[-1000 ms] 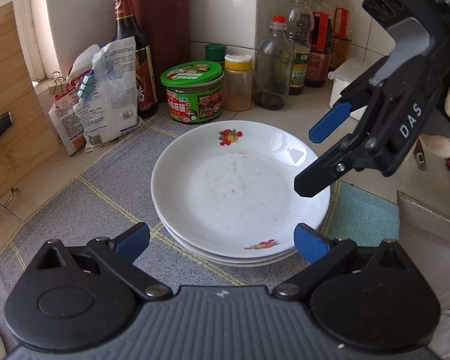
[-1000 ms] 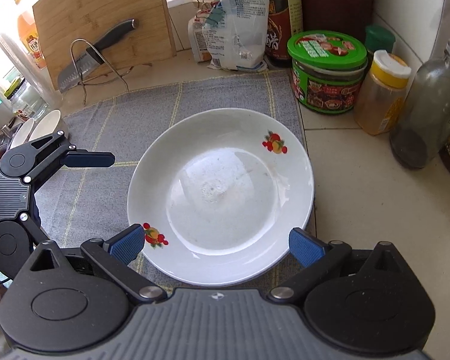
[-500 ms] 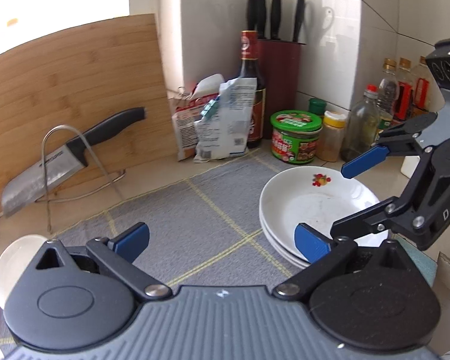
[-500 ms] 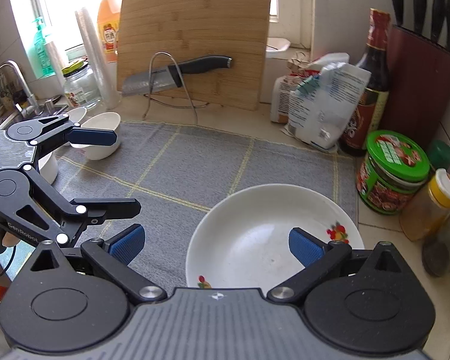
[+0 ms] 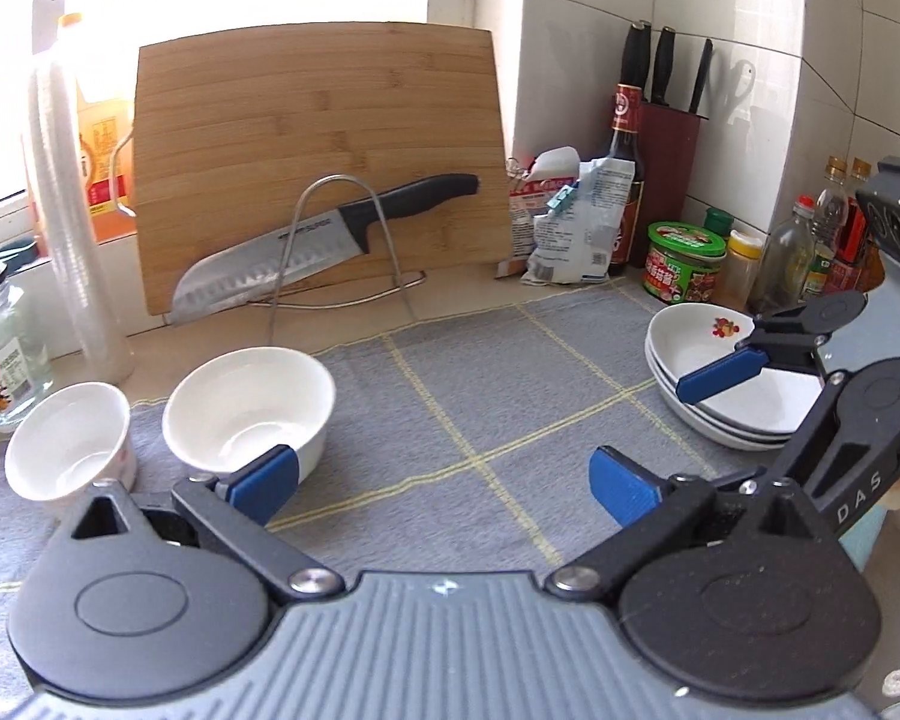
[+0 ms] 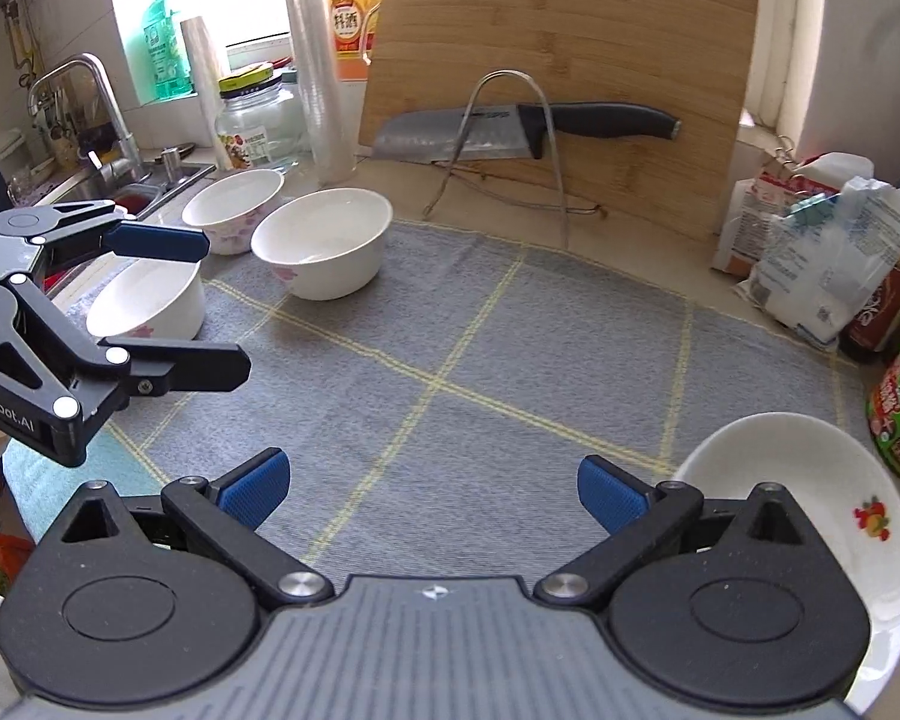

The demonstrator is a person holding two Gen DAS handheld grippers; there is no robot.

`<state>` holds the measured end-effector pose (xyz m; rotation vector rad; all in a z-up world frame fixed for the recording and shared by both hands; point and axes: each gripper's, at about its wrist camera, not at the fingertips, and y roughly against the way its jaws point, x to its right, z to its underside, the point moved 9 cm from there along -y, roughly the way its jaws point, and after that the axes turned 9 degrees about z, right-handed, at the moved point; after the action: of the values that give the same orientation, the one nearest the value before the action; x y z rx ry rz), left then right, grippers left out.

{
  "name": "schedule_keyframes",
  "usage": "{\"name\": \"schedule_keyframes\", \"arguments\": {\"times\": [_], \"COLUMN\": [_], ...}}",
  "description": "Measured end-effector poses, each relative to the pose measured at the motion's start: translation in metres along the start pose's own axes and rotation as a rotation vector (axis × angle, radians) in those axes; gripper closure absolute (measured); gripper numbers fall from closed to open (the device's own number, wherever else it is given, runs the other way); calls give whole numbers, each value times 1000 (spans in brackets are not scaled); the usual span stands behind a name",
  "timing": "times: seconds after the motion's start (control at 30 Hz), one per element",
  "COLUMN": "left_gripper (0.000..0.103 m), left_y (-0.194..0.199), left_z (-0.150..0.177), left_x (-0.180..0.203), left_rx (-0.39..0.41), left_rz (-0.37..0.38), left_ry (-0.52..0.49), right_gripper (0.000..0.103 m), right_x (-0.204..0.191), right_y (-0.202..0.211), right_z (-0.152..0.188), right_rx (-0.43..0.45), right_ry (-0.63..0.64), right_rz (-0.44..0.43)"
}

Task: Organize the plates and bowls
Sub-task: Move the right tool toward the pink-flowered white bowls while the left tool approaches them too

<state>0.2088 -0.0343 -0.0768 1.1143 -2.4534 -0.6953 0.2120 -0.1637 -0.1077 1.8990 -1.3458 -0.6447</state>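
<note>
Our black left gripper with blue tips [image 5: 444, 474] has its fingers [image 5: 264, 477] spread wide apart, holding nothing. Our black right gripper with blue tips [image 6: 432, 492] is spread wide too, with nothing between its fingers [image 6: 609, 495]. Both point forward, side by side.

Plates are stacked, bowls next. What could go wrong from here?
1. The three bowls sit bunched at the mat's left edge, near the sink; gripping one may nudge a neighbour off the mat.
2. The left gripper is open beside the nearest bowl; a thin-rim pinch could slip.
3. The knife rests on a wire stand behind the bowls; a high swing might catch it.
</note>
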Motion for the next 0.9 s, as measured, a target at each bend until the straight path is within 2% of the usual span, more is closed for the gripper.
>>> {"name": "schedule_keyframes", "arguments": {"times": [0.27,0.47,0.67,0.9], "left_gripper": [1,1,1,1], "left_y": [50,73,85,84], "left_z": [32,47,58,63], "left_x": [-68,-106,-134,-150], "left_rx": [-15,-27,-37,-53], "left_rz": [-64,-101,-128,-119], "left_ry": [8,36,59,62], "right_gripper": [0,0,0,0], "right_x": [-99,-149,-183,-202], "right_y": [-33,-53,-75,-94], "right_z": [-6,-16,-21,-15], "right_rx": [-36,-20,-41,-63], "right_ry": [65,149,175,219], "right_rz": [-69,-79,-125,-120]}}
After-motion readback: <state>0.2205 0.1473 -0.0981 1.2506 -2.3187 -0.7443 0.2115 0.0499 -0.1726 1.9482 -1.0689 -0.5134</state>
